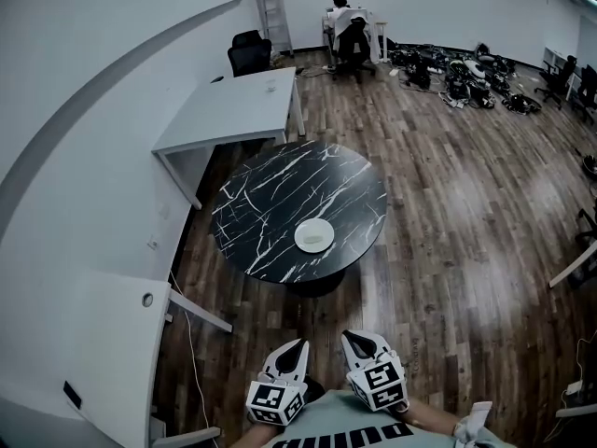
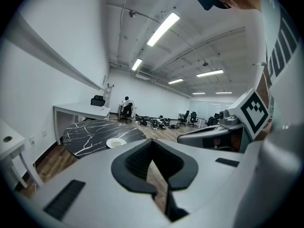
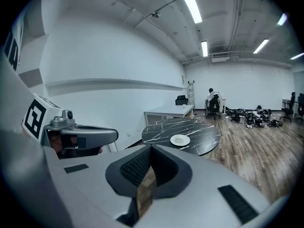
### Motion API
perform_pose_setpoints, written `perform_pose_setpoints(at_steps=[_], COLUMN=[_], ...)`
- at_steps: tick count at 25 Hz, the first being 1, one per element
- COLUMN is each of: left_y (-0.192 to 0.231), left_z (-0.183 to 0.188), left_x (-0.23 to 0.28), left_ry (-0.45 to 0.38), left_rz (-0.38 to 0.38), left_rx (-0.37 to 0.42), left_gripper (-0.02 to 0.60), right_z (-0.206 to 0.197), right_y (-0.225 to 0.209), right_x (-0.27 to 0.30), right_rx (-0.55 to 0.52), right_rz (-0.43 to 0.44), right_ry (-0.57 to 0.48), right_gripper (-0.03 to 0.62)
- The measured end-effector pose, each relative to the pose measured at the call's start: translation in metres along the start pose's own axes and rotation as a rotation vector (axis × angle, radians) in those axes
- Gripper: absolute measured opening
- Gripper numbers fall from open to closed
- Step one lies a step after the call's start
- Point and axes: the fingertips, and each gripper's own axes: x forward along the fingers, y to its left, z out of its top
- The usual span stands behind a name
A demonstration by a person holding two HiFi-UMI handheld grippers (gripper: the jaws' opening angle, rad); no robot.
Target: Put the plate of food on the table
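A white plate (image 1: 314,235) with pale food rests on the round black marble table (image 1: 270,194), near its front right edge. The plate (image 2: 116,142) also shows in the left gripper view and, as the plate (image 3: 180,139), in the right gripper view. Both grippers are held close to the person's body, well short of the table. My left gripper (image 1: 298,344) is shut with nothing in it, its tips meeting in its own view (image 2: 152,145). My right gripper (image 1: 352,336) is beside it, also shut and empty (image 3: 151,148).
A long white desk (image 1: 233,110) stands behind the round table, with black office chairs (image 1: 250,54) beyond it. Another white desk (image 1: 103,343) is at the near left. A person sits at a far desk (image 1: 350,26). Cables and gear (image 1: 462,77) litter the wooden floor at back right.
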Motion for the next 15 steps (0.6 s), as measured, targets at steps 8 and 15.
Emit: perform_pose_setpoints(at_steps=[8,15], left_y=[0.009,0.014], left_z=[0.002,0.002], left_x=[0.002,0.004], left_ry=[-0.005,-0.004], left_rz=[0.003,0.008], left_rx=[0.003,-0.01], left_gripper=[0.006,0.006], right_z=[0.009,0.013], right_y=[0.0,-0.001], right_x=[0.007,0.011], right_rx=[-0.002,-0.003], right_rz=[-0.009,-0.015], right_ry=[-0.018,-0.021], right_gripper=[0.008,0.008])
